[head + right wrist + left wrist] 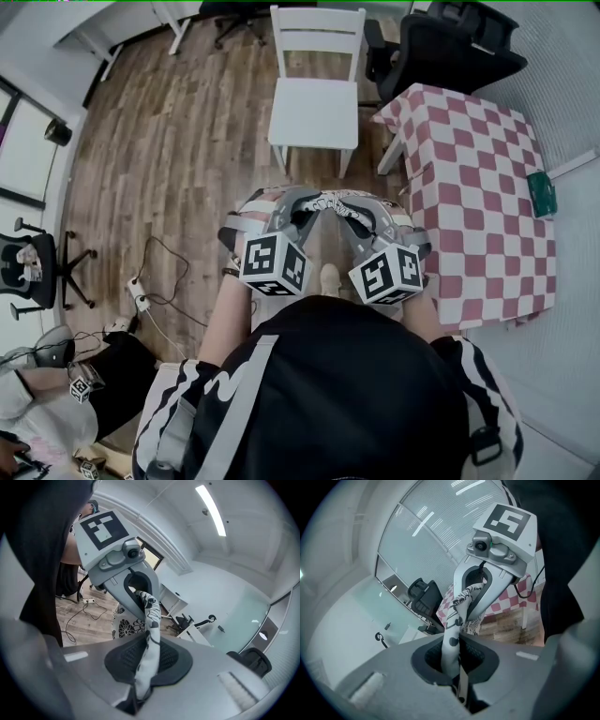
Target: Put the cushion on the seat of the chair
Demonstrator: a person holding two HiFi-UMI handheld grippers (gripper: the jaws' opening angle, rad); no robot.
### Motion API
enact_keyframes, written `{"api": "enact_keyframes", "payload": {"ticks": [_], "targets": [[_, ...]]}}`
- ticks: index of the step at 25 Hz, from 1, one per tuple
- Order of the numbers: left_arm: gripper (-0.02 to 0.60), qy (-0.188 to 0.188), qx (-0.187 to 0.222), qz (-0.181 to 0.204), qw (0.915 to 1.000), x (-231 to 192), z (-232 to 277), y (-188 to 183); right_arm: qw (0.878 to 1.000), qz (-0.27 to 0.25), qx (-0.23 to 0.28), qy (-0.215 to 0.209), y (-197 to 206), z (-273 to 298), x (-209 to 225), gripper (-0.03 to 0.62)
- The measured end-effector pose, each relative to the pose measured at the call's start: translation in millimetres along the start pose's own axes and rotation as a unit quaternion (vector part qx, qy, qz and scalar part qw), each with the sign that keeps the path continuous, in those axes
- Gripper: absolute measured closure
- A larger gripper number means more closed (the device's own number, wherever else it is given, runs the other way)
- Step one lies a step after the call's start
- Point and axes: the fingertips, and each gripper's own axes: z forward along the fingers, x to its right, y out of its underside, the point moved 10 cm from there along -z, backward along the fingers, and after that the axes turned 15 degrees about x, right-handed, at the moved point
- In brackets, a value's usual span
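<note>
A white cushion with a black flower print hangs between my two grippers, in front of my chest. My left gripper is shut on one edge of it, and the fabric runs up out of the closed jaws. My right gripper is shut on the opposite edge, where the cloth is pinched between the pads. The white wooden chair stands ahead on the wood floor, its seat bare, its back away from me. Most of the cushion is hidden beneath the grippers.
A table with a red-and-white checked cloth stands right of the chair, with a green object on it. A black office chair is at the far right. Cables and a power strip lie on the floor at left, near another office chair.
</note>
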Motion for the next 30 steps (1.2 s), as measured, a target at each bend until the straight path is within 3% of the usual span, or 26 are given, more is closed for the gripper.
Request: {"api": "enact_keyframes", "payload": {"ticks": [13, 30], "targets": [[0.565, -0.007, -0.014, 0.0, 0.9999, -43.2, 54.3, 6.5, 1.0, -0.005, 0.018, -0.019, 37.2, 19.8, 60.8, 0.582], [0.565, -0.002, -0.009, -0.02, 0.9998, -59.9, 68.0, 21.6, 1.0, -0.006, 0.014, -0.019, 47.3, 35.3, 82.1, 0.582]]}}
